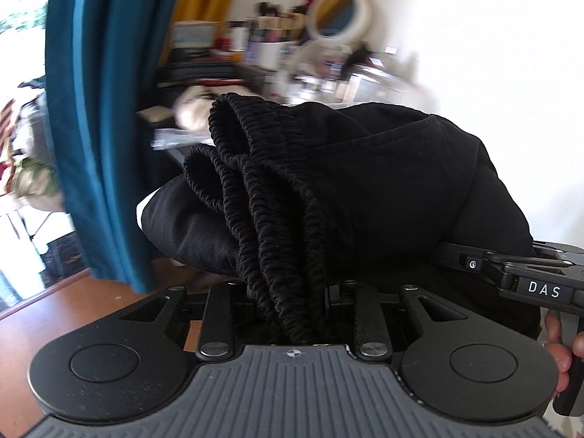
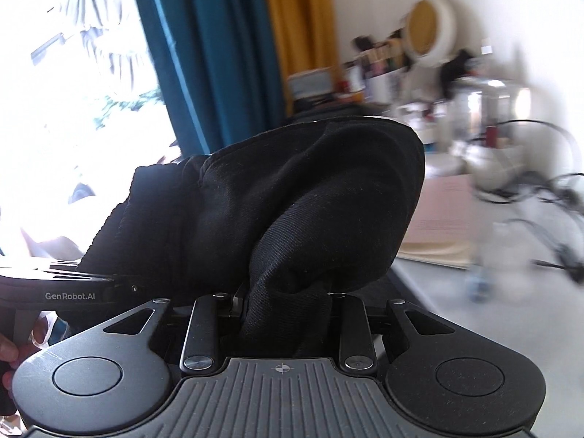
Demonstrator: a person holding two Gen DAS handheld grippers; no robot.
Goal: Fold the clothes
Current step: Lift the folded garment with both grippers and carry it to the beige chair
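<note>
A black garment [image 1: 365,189] hangs bunched in the air between the two claws, lifted clear of the grey counter [image 2: 456,314] that shows below and to the right in the right wrist view. The left claw [image 1: 292,306] is clamped on the garment's ribbed elastic waistband [image 1: 270,204], whose gathered folds run down between its fingers and hide the tips. The rest of the cloth swells up and away to the right in smooth dark folds, with one seam curving across the top. The right claw [image 2: 288,306] is clamped on a thick twist of the same garment's plain fabric, which rises from between its fingers into a rounded heap. The two claws are close together: the right one's body, marked DAS, enters the left wrist view at the lower right edge, with fingers of the person's right hand [image 1: 560,350] wrapped round its handle. The left one's body, marked GenRobot.AI, enters the right wrist view at the lower left, with part of the left hand [image 2: 11,357] beneath it. Behind the cloth hang a teal curtain [image 1: 98,109] and a mustard curtain [image 2: 299,29] beside a bright window, and a round white-framed mirror [image 1: 339,14] stands among blurred clutter against a white wall
</note>
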